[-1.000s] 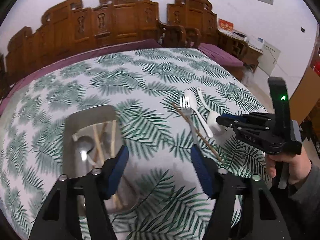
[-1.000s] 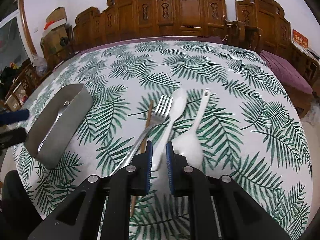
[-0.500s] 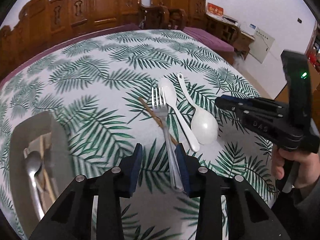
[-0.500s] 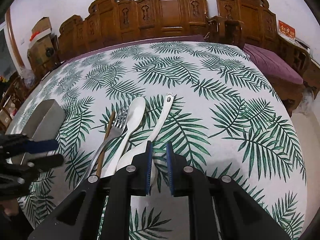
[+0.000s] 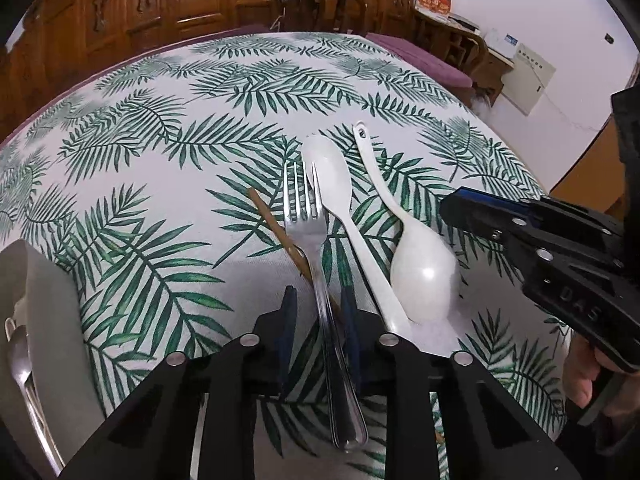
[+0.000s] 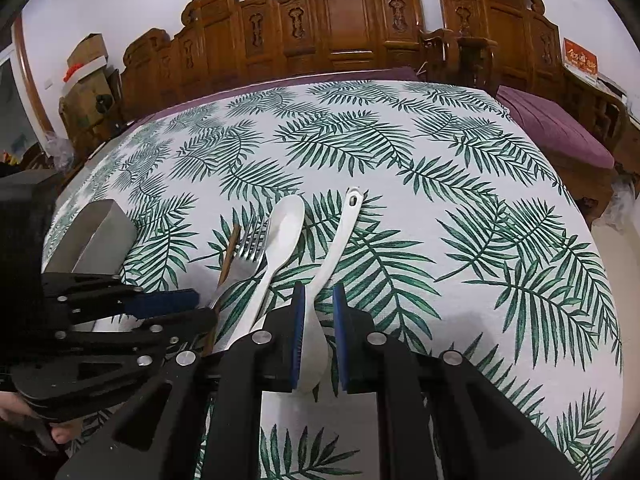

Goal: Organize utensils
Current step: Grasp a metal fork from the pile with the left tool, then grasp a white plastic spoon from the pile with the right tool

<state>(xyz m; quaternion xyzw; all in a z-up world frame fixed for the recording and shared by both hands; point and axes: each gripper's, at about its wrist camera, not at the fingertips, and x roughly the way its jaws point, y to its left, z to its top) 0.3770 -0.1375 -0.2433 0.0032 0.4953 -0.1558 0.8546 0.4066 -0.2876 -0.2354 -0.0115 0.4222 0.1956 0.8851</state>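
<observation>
A steel fork lies on the leaf-print cloth, tines away from me, over a brown chopstick. My left gripper straddles the fork's handle. Its jaws are closing, and a small gap shows on each side of the handle. To the right lie a flat white spoon and a white soup spoon. My right gripper hovers over the soup spoon with a narrow gap between its pads and nothing gripped. It also shows as the right gripper in the left wrist view.
A metal tray with a steel spoon in it stands at the left. Carved wooden chairs line the table's far side. The table's edge and a purple cushion lie to the right. Cardboard boxes stand far left.
My left gripper has moved right and down from over the tray to the fork, and its jaws have narrowed around the handle. My right gripper shifted slightly, over the soup spoon's bowl.
</observation>
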